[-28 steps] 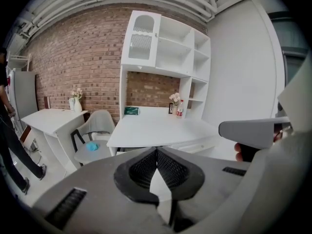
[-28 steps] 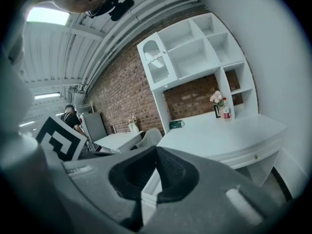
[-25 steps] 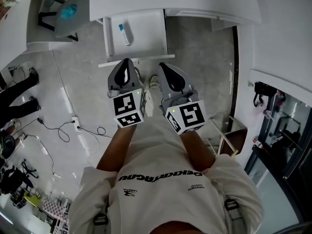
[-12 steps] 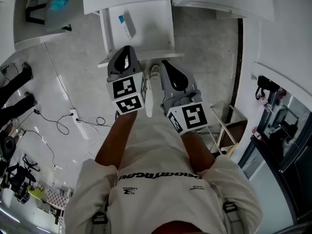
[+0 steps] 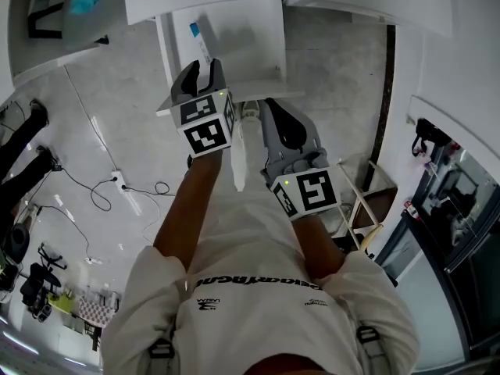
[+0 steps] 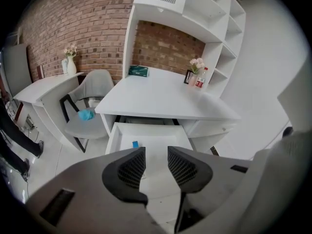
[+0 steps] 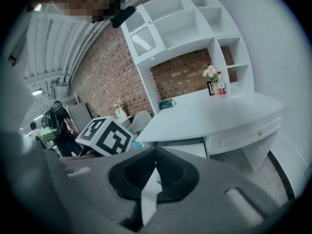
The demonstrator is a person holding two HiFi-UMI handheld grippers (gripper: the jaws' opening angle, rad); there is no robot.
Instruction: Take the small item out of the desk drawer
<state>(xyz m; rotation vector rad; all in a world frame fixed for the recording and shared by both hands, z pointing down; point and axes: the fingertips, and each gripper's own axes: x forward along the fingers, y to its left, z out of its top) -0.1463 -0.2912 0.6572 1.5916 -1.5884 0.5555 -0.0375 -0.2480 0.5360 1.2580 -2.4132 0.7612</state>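
Observation:
The white desk drawer (image 5: 244, 41) stands pulled out under the desktop. In it, near the left wall, lies the small item (image 5: 200, 43), a white tube with a blue end; its blue end (image 6: 135, 144) shows just above the left jaw in the left gripper view. My left gripper (image 5: 203, 73) hovers over the drawer's front edge, just short of the item. Its jaws are opening, with a clear gap and nothing between them (image 6: 156, 162). My right gripper (image 5: 270, 106) hangs lower right, outside the drawer front, shut and empty (image 7: 156, 152).
A grey chair with a blue thing on its seat (image 6: 87, 114) stands left of the desk. Cables (image 5: 117, 198) trail over the floor at left. A wooden frame (image 5: 366, 209) stands at right. A tissue box (image 6: 139, 71), flowers and a bottle (image 6: 197, 78) sit on the desktop.
My left gripper has moved forward and up to the drawer's front edge, and its jaws have gone from shut to open. The right gripper has barely shifted.

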